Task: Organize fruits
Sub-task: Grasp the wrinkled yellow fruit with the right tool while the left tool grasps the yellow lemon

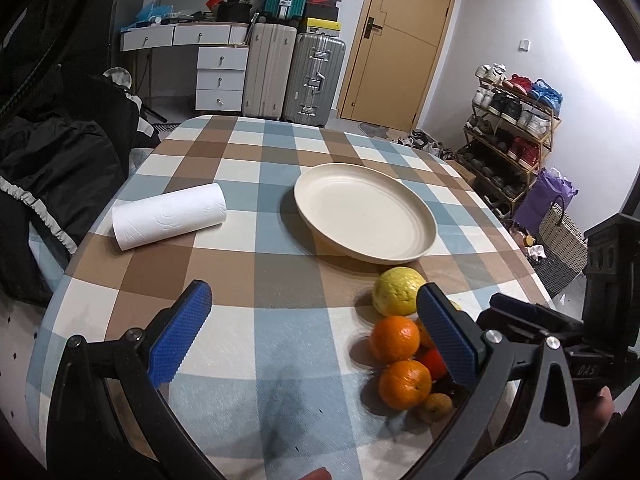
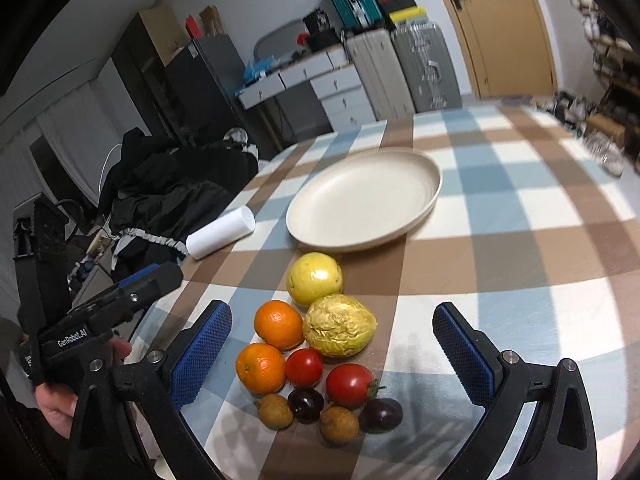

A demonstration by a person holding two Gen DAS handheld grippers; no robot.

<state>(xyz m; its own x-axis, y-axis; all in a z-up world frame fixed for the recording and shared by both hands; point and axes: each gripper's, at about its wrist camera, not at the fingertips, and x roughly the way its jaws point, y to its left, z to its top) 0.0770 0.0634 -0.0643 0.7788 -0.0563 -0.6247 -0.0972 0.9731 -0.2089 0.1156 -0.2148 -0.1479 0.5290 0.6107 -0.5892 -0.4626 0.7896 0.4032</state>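
- The surface [image 1: 248, 280] is a round-edged table under a checked cloth of brown, pale blue and white squares.
- A wide, shallow cream plate [image 1: 366, 216] sits near the middle of it, with nothing on it; a white paper towel roll [image 1: 168, 216] lies on its side well to the left of the plate.
- The fruits are bunched on the cloth just in front of the plate: a smooth yellow round fruit [image 2: 314, 283] nearest the rim, a wrinkled golden-yellow fruit [image 2: 339, 331] touching it, two oranges [image 2: 279, 325], two red tomatoes [image 2: 349, 385], two dark purple plums [image 2: 305, 405] and two small brown fruits [image 2: 275, 411].
- The left tool [image 1: 316, 332] is spread wide and empty, to the left of the fruit.
- The right tool [image 2: 332, 354] is also spread wide and empty, its blue pads either side of the pile, not touching it.
- Beyond the surface: a tan wooden door [image 1: 400, 40], upright suitcases [image 1: 316, 78], a white drawer unit [image 1: 220, 76], a loaded shoe rack [image 1: 512, 120] and dark clothing [image 1: 52, 168] heaped at the left.
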